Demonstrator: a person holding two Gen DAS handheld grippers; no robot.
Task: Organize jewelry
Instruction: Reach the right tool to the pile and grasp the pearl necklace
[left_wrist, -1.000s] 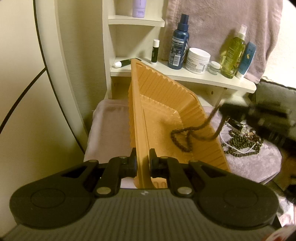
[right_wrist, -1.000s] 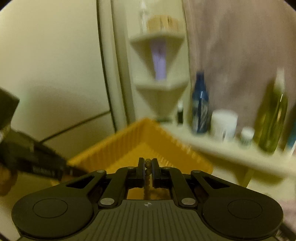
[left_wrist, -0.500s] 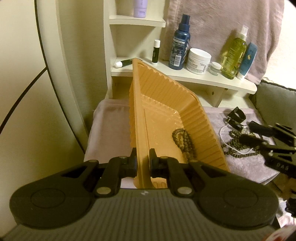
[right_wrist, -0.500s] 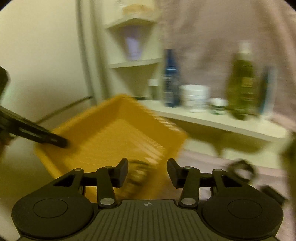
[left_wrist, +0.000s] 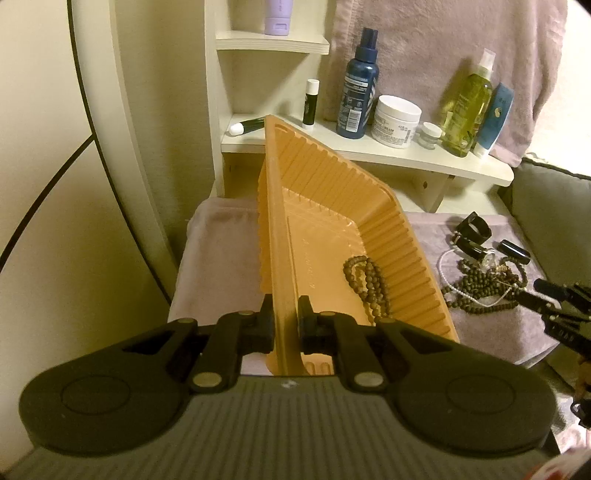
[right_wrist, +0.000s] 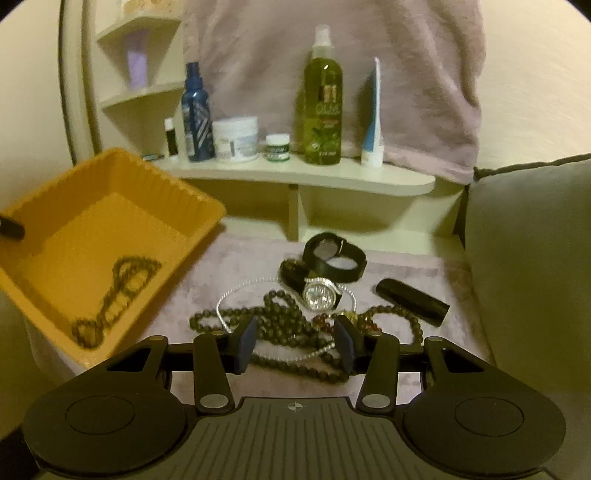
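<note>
Bottle (left_wrist: 357, 86) and jar (left_wrist: 395, 122) labels — print too small to read

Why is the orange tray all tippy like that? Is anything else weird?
The orange tray sits tilted because the left gripper is shut on its rim and lifts that side, so the bead necklace has slid to the low side. On the cloth the remaining beads lie tangled with a watch.

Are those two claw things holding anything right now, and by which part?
The left gripper has its jaws clamped on the orange tray by its near rim. The right gripper holds nothing; its jaws stand open above the loose beads.
</note>
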